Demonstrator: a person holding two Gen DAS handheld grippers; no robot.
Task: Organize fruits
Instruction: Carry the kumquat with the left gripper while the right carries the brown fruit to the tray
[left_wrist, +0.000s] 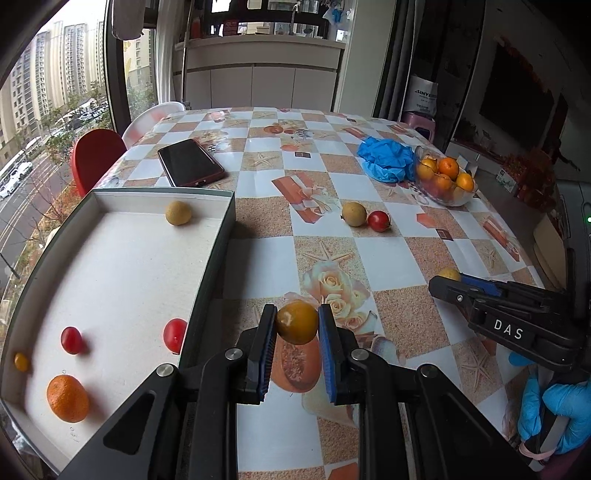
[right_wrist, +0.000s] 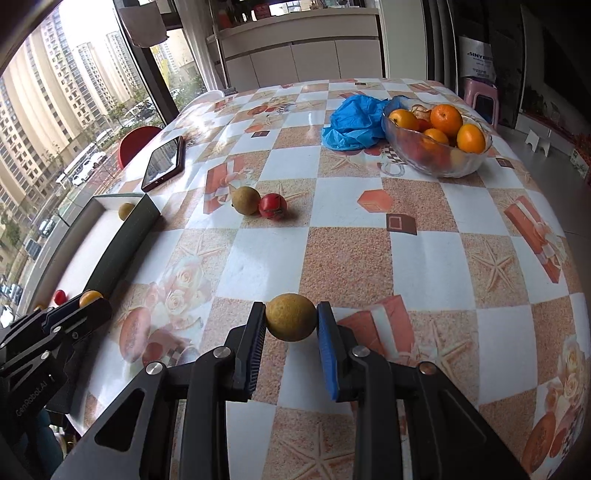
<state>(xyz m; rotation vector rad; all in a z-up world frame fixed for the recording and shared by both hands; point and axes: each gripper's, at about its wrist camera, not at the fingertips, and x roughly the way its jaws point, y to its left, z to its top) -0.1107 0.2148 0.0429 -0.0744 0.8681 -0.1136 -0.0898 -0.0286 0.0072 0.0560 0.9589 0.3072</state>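
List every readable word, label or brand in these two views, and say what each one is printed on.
"DAS": white letters on the black body of the right tongs.
"GenRobot.AI": small white print on the black body of the left tongs.
"SINYE...": partly readable top line on the white bag by the dark wall; its smaller lines are too blurred.
Labels on shelf items behind the white counter: too small.

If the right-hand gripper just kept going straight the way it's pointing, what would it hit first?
Likely the tablecloth just beyond it, since the right gripper, shut on a tan fruit, points down at the table. That stretch looks bare; the glass bowl sits well beyond, though depth is uncertain.
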